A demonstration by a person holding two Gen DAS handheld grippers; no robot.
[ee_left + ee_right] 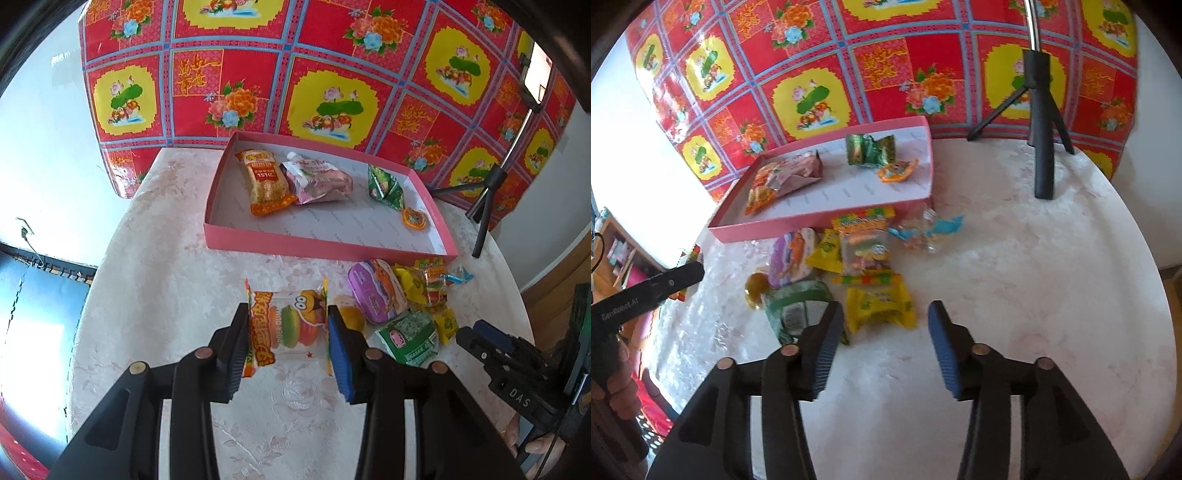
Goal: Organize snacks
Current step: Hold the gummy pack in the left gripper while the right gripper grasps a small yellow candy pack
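Observation:
My left gripper (288, 328) is shut on a burger gummy packet (291, 325), held just above the table in front of the pink box (314, 245). The box holds an orange wafer pack (264, 181), a pink pouch (317, 181), a green packet (384, 186) and a small orange candy (415, 218). A pile of loose snacks (402, 302) lies right of the packet. My right gripper (884, 332) is open and empty, just in front of a yellow packet (881, 304) in the same pile. The box also shows in the right wrist view (820, 219).
A black tripod (1043, 129) stands on the table at the back right. A red flowered cloth (332, 66) hangs behind the round table (155, 258). The right gripper shows at the left view's right edge (487, 339).

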